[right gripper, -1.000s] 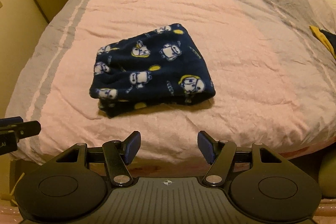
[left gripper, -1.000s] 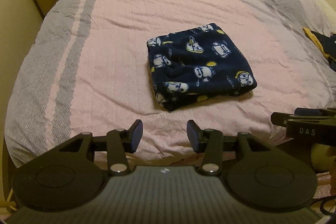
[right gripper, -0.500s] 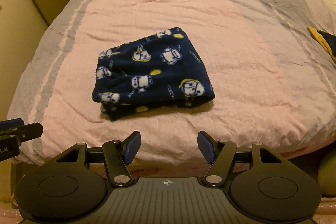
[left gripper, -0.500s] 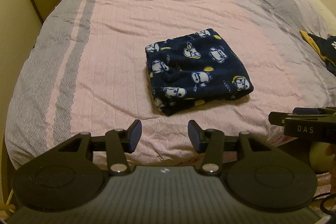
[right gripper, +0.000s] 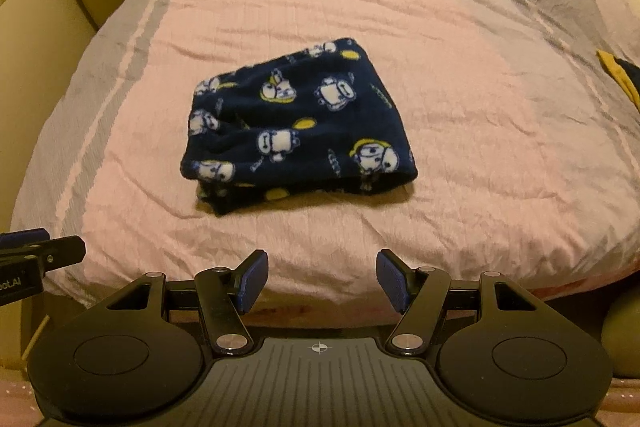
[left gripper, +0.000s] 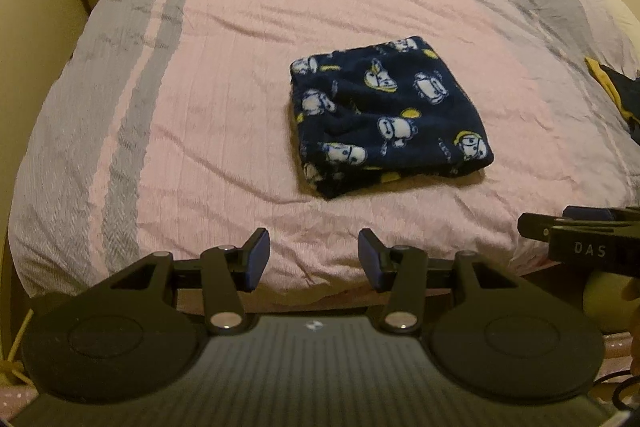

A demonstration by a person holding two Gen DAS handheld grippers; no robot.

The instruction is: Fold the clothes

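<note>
Left gripper (left gripper: 314,254): jaws parted, nothing between the blue pads, hovering over the near edge of the bed (left gripper: 208,131). Right gripper (right gripper: 318,277): jaws parted somewhat wider, also holding nothing, over the same near edge. Each gripper shows at the margin of the other's view: the right one at the right edge of the left wrist view, the left one at the left edge of the right wrist view.

Clothes (left gripper: 386,117): one dark blue fleece piece with white and yellow cartoon figures, folded into a rough rectangle. Lies flat near the middle of the bed, on the pink band of the cover, well apart from both grippers. Its near left corner shows stacked layers.

Bed cover: pink centre, grey stripes down the left side, broad grey band to the right. Creased but lying flat.

Second garment (left gripper: 616,91), yellow and dark, lies at the right edge of the bed, only partly in view.
</note>
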